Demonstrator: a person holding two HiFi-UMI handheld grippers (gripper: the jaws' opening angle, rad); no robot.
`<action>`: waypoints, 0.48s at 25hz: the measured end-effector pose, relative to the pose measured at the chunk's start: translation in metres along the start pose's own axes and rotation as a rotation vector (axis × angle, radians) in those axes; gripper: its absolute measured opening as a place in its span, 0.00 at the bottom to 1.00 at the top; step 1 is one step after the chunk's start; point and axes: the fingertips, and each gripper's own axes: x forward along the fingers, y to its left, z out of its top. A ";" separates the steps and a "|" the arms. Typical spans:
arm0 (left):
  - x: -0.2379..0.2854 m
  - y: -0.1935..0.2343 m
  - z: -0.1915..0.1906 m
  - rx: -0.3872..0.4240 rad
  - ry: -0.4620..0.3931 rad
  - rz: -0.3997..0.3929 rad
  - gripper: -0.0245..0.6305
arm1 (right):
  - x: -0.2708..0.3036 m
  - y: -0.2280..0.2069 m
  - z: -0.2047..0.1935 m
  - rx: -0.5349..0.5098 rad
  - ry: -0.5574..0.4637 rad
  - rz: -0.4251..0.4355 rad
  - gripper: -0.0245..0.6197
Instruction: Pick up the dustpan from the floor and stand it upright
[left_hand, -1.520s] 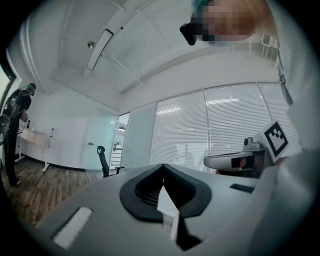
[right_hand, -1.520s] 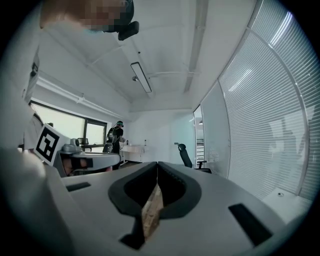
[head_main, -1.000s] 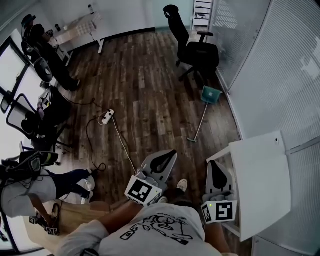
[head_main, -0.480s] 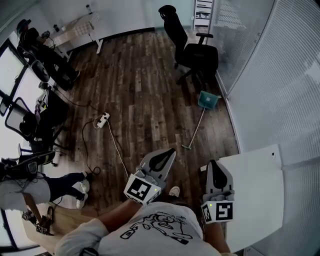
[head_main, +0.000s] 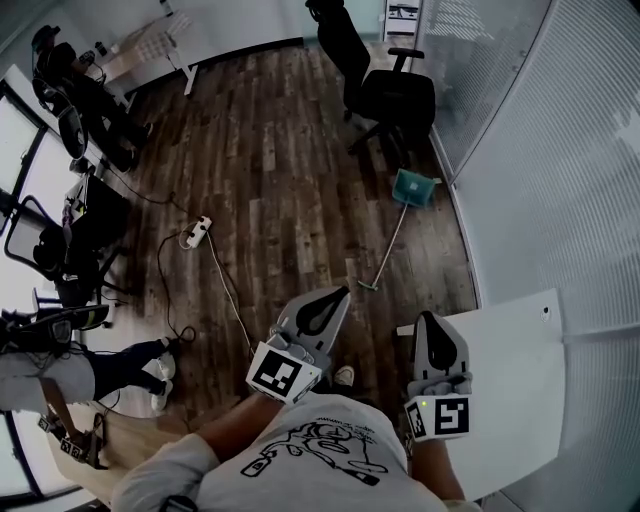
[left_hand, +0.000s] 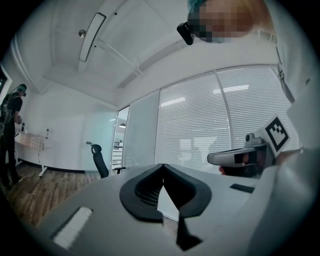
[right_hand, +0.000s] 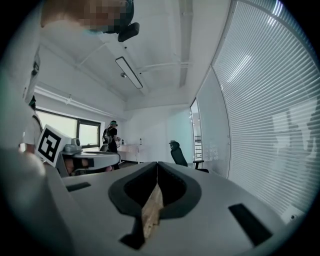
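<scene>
In the head view a teal dustpan (head_main: 415, 189) with a long thin handle (head_main: 386, 245) lies flat on the wooden floor by the glass wall, pan end far, handle end near. My left gripper (head_main: 343, 291) is shut and empty, held level well short of the handle's near end. My right gripper (head_main: 427, 316) is also shut and empty, beside the corner of a white table. In the left gripper view the jaws (left_hand: 162, 165) meet at their tips with nothing between them. The right gripper view shows the same of its jaws (right_hand: 157, 163). The dustpan is in neither gripper view.
A black office chair (head_main: 385, 85) stands just beyond the dustpan. The white table (head_main: 520, 380) is at my right. A power strip (head_main: 196, 232) with a cable (head_main: 228, 290) trails across the floor at left. Chairs, desks and people line the left side.
Both grippers have moved forward together across the room toward the dustpan, which now sits nearer in the head view. Both stayed shut.
</scene>
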 end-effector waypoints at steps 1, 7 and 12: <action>0.005 0.004 -0.002 -0.006 0.001 0.001 0.04 | 0.006 -0.002 -0.001 0.001 0.001 0.000 0.05; 0.037 0.050 -0.006 -0.028 -0.001 -0.006 0.04 | 0.060 -0.009 -0.004 0.006 0.014 -0.012 0.05; 0.077 0.105 -0.020 -0.024 0.023 -0.030 0.04 | 0.131 -0.016 -0.009 0.001 0.025 -0.017 0.05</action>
